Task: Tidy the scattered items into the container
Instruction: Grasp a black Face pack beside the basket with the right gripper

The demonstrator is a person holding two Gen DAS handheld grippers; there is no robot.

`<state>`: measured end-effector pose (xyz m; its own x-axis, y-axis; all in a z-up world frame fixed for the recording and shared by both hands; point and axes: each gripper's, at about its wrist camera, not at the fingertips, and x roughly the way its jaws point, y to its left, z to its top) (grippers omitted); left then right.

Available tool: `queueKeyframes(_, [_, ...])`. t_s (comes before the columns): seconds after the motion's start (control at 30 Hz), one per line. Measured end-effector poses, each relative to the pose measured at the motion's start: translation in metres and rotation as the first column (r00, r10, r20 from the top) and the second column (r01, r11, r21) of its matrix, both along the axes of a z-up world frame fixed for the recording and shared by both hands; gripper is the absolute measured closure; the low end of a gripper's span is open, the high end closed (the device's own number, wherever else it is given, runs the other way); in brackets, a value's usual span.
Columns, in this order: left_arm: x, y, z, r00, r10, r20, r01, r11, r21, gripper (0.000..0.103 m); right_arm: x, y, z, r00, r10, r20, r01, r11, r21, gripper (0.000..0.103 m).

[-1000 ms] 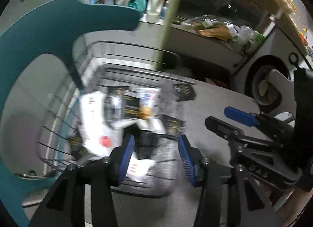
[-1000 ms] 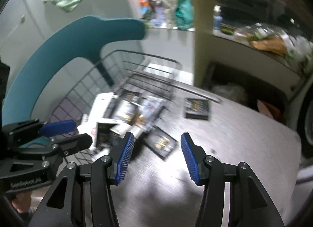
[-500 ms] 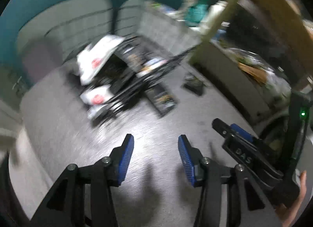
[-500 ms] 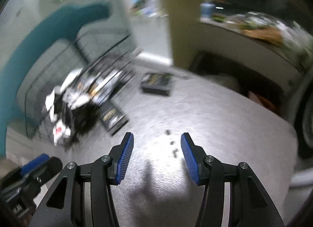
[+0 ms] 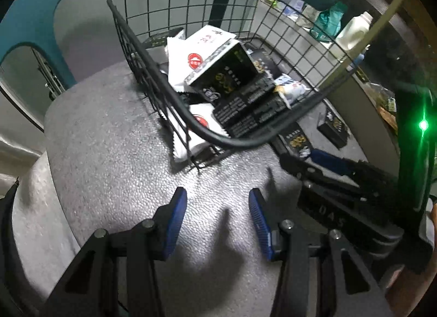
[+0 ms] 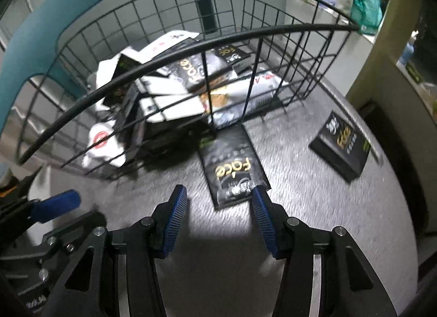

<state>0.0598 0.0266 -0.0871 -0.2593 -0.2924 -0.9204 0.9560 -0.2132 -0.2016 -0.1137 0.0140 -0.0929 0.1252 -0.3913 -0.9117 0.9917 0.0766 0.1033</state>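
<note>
Black sachet (image 6: 233, 166) lies flat on the grey worktop (image 6: 300, 207), its far end tucked under the wire basket (image 6: 218, 38), apparently missed when the basket was filled. Its near corner sits just ahead of the right gripper (image 6: 220, 214), jaws open and empty, nearer the right-hand jaw. A black box (image 6: 341, 147) lies apart, right. The left gripper (image 5: 218, 217) is likewise open over bare worktop.

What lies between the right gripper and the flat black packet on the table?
Nothing visible: the right gripper, jaws open, hangs just short of the black packet, whose far end lies under the wire basket.
</note>
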Motion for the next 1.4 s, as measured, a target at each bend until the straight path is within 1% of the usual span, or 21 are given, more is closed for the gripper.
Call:
queueKeyframes(0.13, [0.002, -0.005, -0.003, 1.0, 0.01, 0.013, -0.01, 1.0, 0.013, 0.051, -0.005, -0.006, -0.001, 0.998, -0.021, -0.054, 0.02, 1.0, -0.016, 0.052])
queueKeyframes(0.23, [0.006, -0.009, -0.005, 0.998, 0.046, 0.039, -0.047, 0.999, 0.026, 0.051, -0.012, -0.006, -0.002, 0.998, -0.032, -0.053, 0.032, 0.999, -0.006, 0.052])
queueKeyframes(0.3, [0.008, -0.011, -0.005, 0.996, 0.079, 0.048, -0.08, 0.996, 0.029, 0.051, -0.014, -0.006, -0.003, 0.998, -0.021, -0.066, 0.022, 1.0, 0.02, 0.052])
queueKeyframes(0.37, [0.01, -0.012, -0.005, 0.995, 0.096, 0.039, -0.098, 0.995, 0.033, 0.051, -0.016, -0.004, -0.003, 0.996, -0.018, -0.089, 0.021, 0.999, 0.031, 0.052])
queueKeyframes(0.5, [0.008, -0.015, -0.008, 0.992, 0.12, 0.04, -0.122, 0.991, 0.055, 0.051, -0.023, -0.008, 0.0, 0.996, -0.009, -0.086, 0.011, 1.0, 0.027, 0.052])
queueKeyframes(0.57, [0.007, -0.016, -0.009, 0.991, 0.129, 0.044, -0.132, 0.99, 0.059, 0.051, -0.023, -0.007, 0.003, 0.995, 0.007, -0.1, -0.004, 1.0, 0.028, 0.052])
queueKeyframes(0.73, [-0.001, -0.019, -0.01, 0.984, 0.171, 0.046, -0.174, 0.982, 0.078, 0.051, -0.028, -0.019, 0.003, 0.994, 0.056, -0.095, -0.052, 0.998, 0.042, 0.052])
queueKeyframes(0.83, [-0.004, -0.021, -0.01, 0.984, 0.172, 0.043, -0.175, 0.982, 0.073, 0.051, -0.028, -0.022, 0.008, 0.991, 0.091, -0.095, -0.088, 0.995, 0.039, 0.052])
queueKeyframes(0.97, [-0.005, -0.022, -0.013, 0.985, 0.167, 0.049, -0.171, 0.982, 0.086, 0.051, -0.026, -0.026, 0.013, 0.982, 0.131, -0.135, -0.129, 0.991, 0.025, 0.052])
queueKeyframes(1.07, [-0.005, -0.022, -0.013, 0.985, 0.163, 0.049, -0.166, 0.983, 0.082, 0.051, -0.024, -0.034, 0.013, 0.976, 0.185, -0.12, -0.182, 0.983, 0.031, 0.052])
queueKeyframes(1.17, [-0.003, -0.026, -0.013, 0.985, 0.165, 0.046, -0.168, 0.982, 0.084, 0.051, -0.017, -0.045, 0.007, 0.971, 0.225, -0.077, -0.223, 0.974, 0.034, 0.052])
queueKeyframes(1.23, [-0.003, -0.03, -0.013, 0.985, 0.163, 0.047, -0.167, 0.982, 0.086, 0.051, -0.016, -0.047, 0.006, 0.972, 0.23, -0.05, -0.228, 0.973, 0.034, 0.051])
queueKeyframes(1.3, [-0.002, -0.033, -0.013, 0.986, 0.163, 0.044, -0.166, 0.982, 0.084, 0.051, -0.011, -0.043, 0.006, 0.971, 0.237, -0.04, -0.237, 0.971, 0.025, 0.051])
queueKeyframes(1.4, [0.0, -0.035, -0.014, 0.984, 0.169, 0.047, -0.173, 0.981, 0.089, 0.051, -0.004, -0.035, 0.006, 0.971, 0.239, 0.004, -0.24, 0.97, 0.031, 0.051])
